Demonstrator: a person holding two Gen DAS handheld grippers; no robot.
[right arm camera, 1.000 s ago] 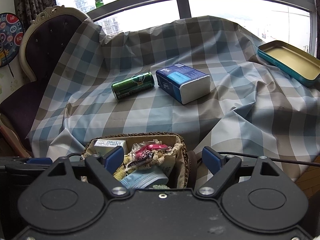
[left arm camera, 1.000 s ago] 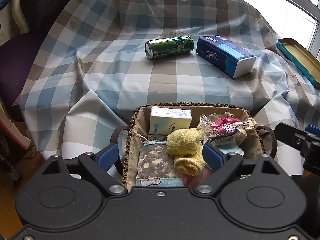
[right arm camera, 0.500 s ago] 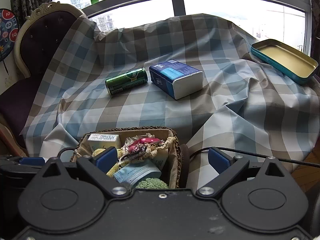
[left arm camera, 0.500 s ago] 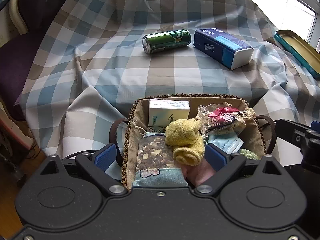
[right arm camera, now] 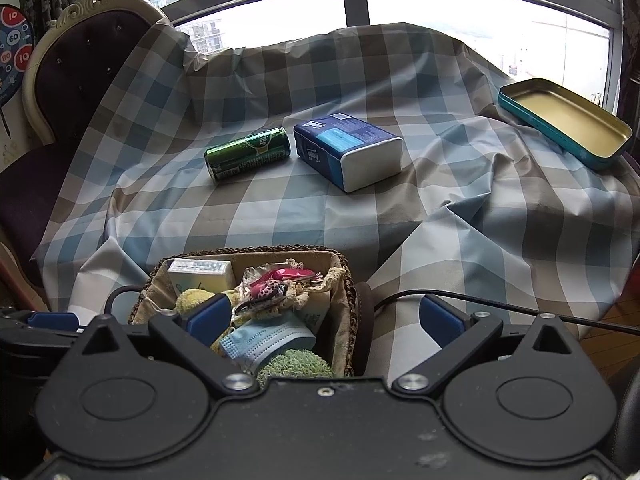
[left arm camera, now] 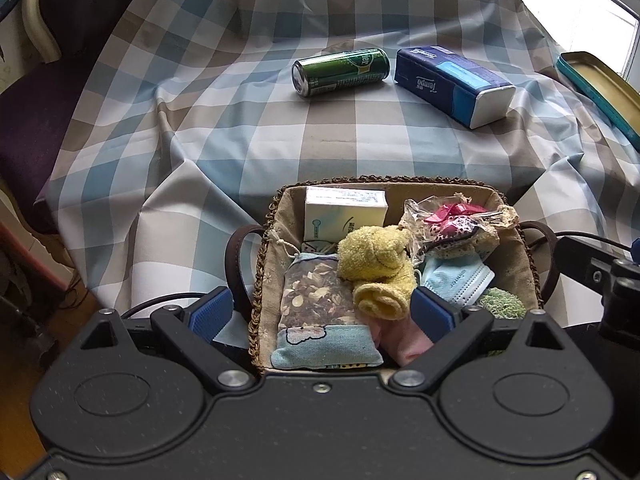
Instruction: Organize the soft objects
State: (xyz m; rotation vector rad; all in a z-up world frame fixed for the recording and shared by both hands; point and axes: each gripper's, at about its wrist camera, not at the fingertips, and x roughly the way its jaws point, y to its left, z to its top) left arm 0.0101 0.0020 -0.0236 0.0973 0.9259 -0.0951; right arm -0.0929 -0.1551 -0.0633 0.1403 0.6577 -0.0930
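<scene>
The basket point(left arm camera: 276, 208) of soft things sat at the near edge of the bench, on the checked cloth point(left arm camera: 240, 152). In it we saw a yellow plush toy point(left arm camera: 374, 264), a sachet point(left arm camera: 316, 304), a blue face mask point(left arm camera: 456, 280), a white box point(left arm camera: 344, 212) and a green scrubber point(right arm camera: 296, 364). Our left tongs point(left arm camera: 322, 312) stood wide apart over the sachet and the toy, clamping nothing; their jaws had just been opening. Our right tongs point(right arm camera: 326, 318) also had just been opening and stood apart, straddling the basket's right rim without gripping it. Farther back lay a green can point(left arm camera: 340, 70), a tissue pack point(left arm camera: 452, 84) just beside it, and a teal tin point(right arm camera: 564, 120).
</scene>
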